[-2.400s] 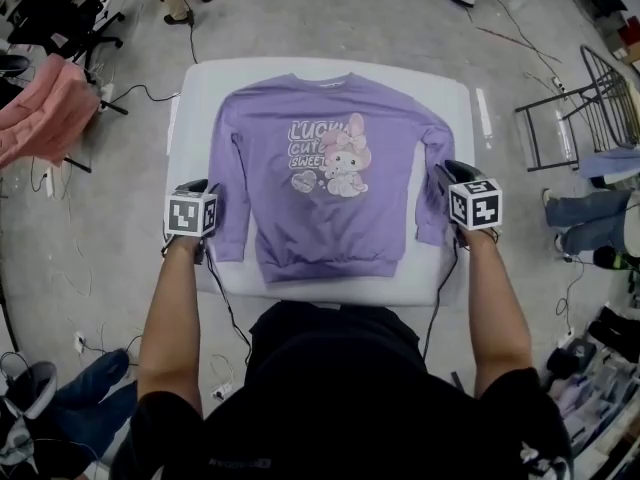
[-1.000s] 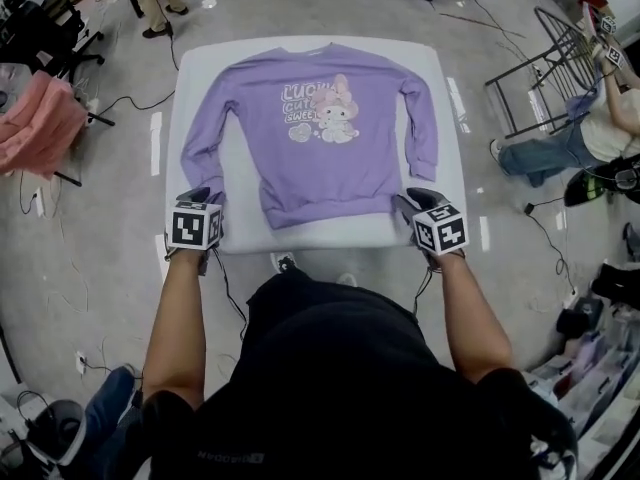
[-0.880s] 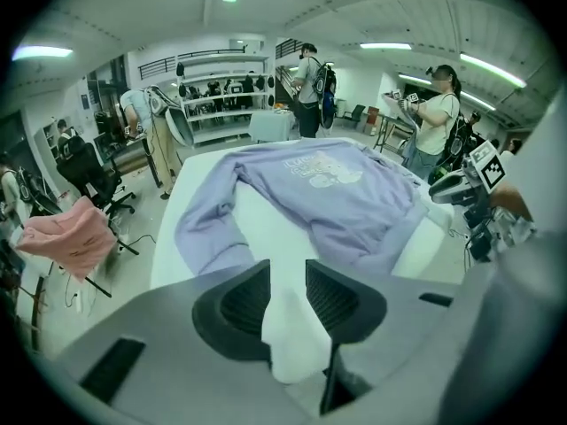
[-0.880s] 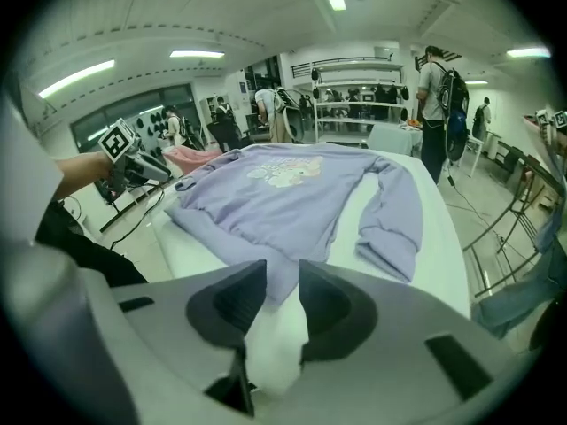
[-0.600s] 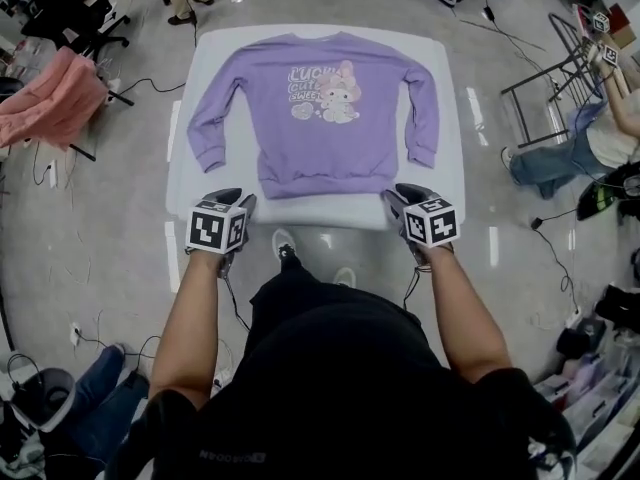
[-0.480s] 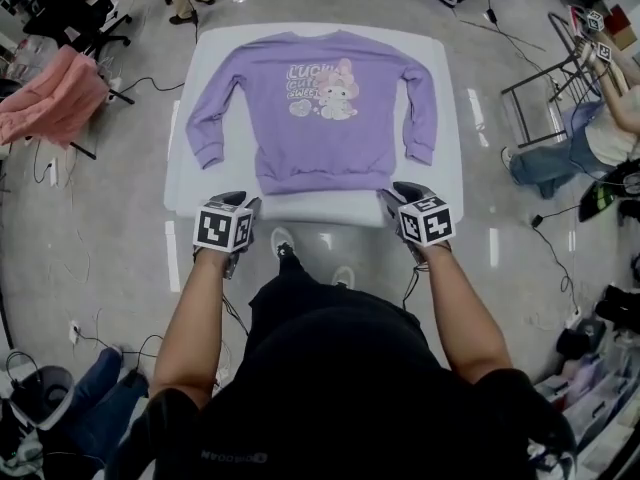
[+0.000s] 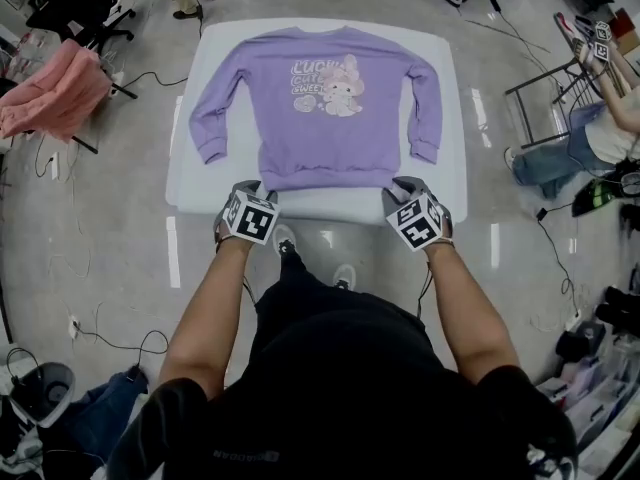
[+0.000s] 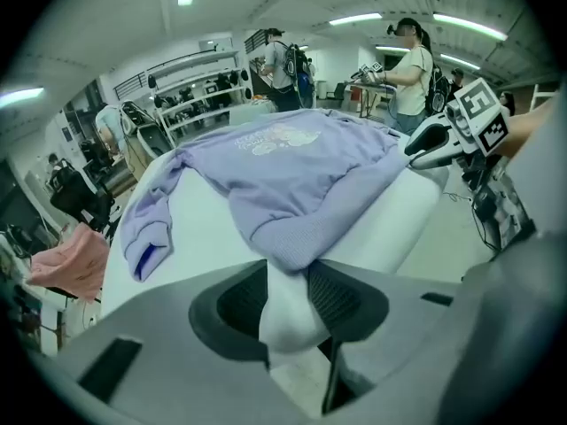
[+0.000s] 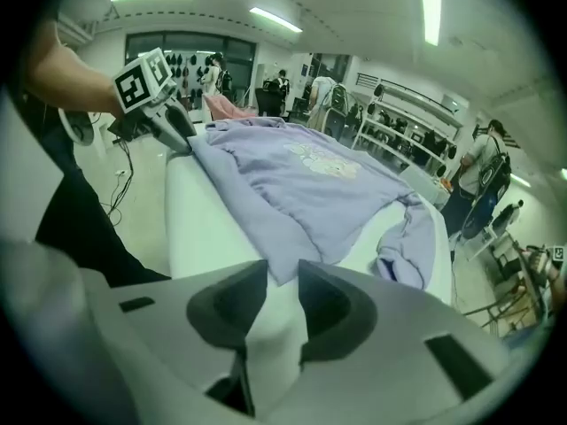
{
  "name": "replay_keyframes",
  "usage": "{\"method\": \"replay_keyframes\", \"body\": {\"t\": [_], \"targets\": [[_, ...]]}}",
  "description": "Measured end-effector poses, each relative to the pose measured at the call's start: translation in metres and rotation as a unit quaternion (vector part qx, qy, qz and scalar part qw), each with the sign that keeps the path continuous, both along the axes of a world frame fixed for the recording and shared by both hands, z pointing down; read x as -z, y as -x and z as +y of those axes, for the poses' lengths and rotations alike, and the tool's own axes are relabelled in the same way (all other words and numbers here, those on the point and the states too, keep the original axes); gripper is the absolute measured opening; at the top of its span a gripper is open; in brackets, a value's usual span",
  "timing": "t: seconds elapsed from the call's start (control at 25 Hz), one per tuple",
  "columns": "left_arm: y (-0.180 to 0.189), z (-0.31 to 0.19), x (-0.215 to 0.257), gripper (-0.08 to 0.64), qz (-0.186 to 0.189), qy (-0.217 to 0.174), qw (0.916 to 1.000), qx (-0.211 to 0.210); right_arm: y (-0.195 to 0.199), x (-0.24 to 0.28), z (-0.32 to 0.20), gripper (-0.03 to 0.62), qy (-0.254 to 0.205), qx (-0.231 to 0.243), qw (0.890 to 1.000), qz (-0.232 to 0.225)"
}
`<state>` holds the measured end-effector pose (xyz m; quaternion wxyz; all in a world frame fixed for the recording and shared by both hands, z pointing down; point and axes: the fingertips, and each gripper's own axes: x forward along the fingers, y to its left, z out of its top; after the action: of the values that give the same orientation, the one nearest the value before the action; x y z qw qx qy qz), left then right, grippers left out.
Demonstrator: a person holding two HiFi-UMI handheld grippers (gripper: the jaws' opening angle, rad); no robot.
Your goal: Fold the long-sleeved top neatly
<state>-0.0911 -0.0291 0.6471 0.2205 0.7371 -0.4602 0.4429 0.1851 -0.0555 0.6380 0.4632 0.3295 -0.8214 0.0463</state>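
Observation:
A purple long-sleeved top (image 7: 330, 118) with a cartoon print lies flat, face up, on a white table (image 7: 452, 168), its hem towards me. My left gripper (image 7: 256, 192) is at the hem's left corner. In the left gripper view its jaws (image 8: 288, 277) are opening, with that ribbed hem corner (image 8: 288, 251) and the table edge in the gap, not pressed. My right gripper (image 7: 400, 190) is at the hem's right corner. Its jaws (image 9: 282, 277) are closing, and the right hem corner (image 9: 276, 268) lies loosely between them. Both sleeves rest alongside the body.
A pink garment (image 7: 55, 88) hangs at the far left. A metal rack (image 7: 540, 88) and a seated person (image 7: 600, 133) are at the right. Cables trail over the floor around the table. Other people stand behind the table (image 8: 412, 60).
Both grippers have come inward along the table's front edge, from outside the sleeves to the hem's two corners. The left one travelled farther, to the right.

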Motion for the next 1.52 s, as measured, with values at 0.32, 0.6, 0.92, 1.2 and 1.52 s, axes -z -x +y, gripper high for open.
{"method": "replay_keyframes", "body": {"t": [0.32,0.6,0.92,1.2,1.52], "targets": [[0.024,-0.017,0.015,0.023,0.052,-0.032,0.9955,0.073,0.005,0.008,-0.002,0.02,-0.033,0.004,0.999,-0.008],[0.052,0.013,0.051,0.02,0.135,0.005,0.9785,0.156,0.017,0.052,0.016,0.02,0.029,-0.055,0.992,-0.107],[0.08,0.033,0.022,0.02,0.093,0.037,0.9817,0.162,0.035,0.033,0.045,0.018,0.041,-0.035,0.996,-0.077],[0.072,0.045,0.002,0.02,0.072,0.049,0.9904,0.107,0.023,0.001,0.051,0.018,0.03,-0.06,0.997,-0.034],[0.068,0.05,0.0,0.023,0.112,0.061,0.9904,0.054,0.019,-0.001,0.05,0.1,0.052,-0.127,0.99,-0.045]]}}
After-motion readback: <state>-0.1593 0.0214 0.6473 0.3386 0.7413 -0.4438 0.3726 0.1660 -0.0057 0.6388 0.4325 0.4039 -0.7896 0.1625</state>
